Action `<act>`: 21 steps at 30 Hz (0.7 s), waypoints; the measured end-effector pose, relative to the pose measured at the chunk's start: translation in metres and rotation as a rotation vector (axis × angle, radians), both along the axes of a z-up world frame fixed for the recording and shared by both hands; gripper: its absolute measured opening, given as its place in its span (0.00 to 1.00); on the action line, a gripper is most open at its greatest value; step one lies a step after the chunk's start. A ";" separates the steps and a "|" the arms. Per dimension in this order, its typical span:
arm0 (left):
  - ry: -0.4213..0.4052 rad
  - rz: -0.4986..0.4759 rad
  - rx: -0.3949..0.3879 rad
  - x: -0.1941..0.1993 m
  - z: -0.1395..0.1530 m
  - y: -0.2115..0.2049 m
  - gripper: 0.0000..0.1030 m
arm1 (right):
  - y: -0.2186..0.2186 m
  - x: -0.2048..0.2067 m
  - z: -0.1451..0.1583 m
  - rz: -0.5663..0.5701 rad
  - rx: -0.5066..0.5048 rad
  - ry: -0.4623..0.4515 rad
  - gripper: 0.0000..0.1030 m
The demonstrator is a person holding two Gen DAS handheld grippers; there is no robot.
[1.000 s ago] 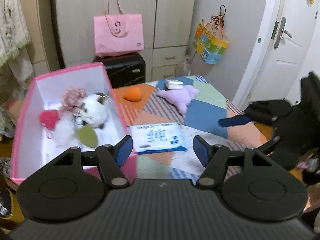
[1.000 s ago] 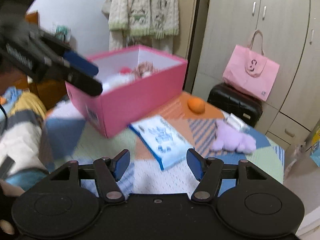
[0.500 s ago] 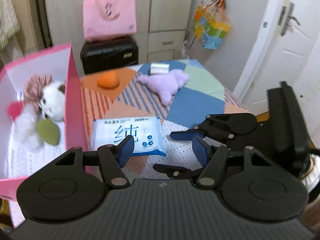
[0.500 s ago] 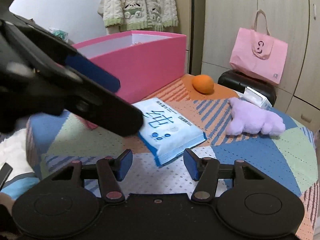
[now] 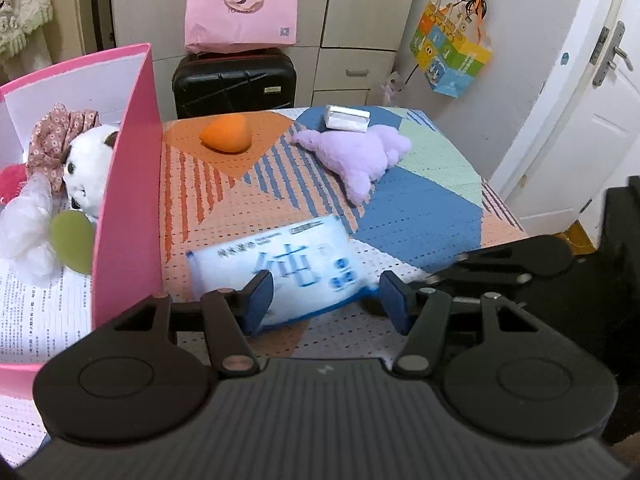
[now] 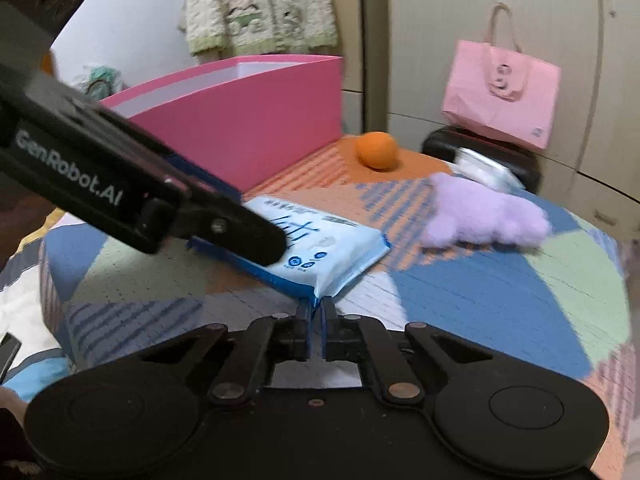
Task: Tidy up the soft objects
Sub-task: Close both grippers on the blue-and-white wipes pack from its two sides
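Note:
A blue-and-white tissue pack [image 5: 280, 264] lies on the patchwork table, tilted. My right gripper [image 6: 318, 312] is shut on the pack's near corner [image 6: 328, 280]. My left gripper [image 5: 326, 298] is open, its fingers either side of the pack's near edge. A purple plush [image 5: 356, 156] and an orange sponge [image 5: 226, 134] lie further back. The pink box [image 5: 128, 184] at left holds a white plush [image 5: 90, 164], a flowered cloth, a green sponge and a red item.
A small silver-white packet [image 5: 346, 118] sits behind the purple plush. A black suitcase [image 5: 236, 82] with a pink bag [image 5: 242, 4] stands behind the table. A white door is at right. The left gripper's arm [image 6: 100, 184] crosses the right wrist view.
My right gripper has moved in and shut on the corner of the tissue pack. My left gripper has come closer to the pack. The pack has turned and looks blurred.

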State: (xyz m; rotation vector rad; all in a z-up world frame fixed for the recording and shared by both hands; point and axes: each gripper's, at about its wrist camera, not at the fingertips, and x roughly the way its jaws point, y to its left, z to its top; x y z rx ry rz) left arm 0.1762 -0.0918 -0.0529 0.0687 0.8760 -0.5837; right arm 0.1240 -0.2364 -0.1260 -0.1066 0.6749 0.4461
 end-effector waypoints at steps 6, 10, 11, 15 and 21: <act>0.025 0.022 -0.006 0.006 -0.013 -0.006 0.57 | -0.022 -0.020 0.002 -0.052 -0.044 0.021 0.04; 0.065 0.071 -0.021 0.011 -0.025 -0.004 0.60 | -0.029 -0.030 0.000 -0.047 -0.043 0.033 0.09; 0.076 0.078 -0.022 0.012 -0.028 -0.005 0.60 | -0.030 -0.031 0.000 -0.048 -0.048 0.028 0.12; 0.017 0.128 0.019 0.012 -0.032 -0.012 0.63 | -0.031 -0.029 0.001 -0.029 -0.051 0.014 0.52; 0.059 0.130 -0.008 0.018 -0.037 -0.006 0.71 | -0.026 -0.015 -0.002 0.004 -0.060 0.020 0.66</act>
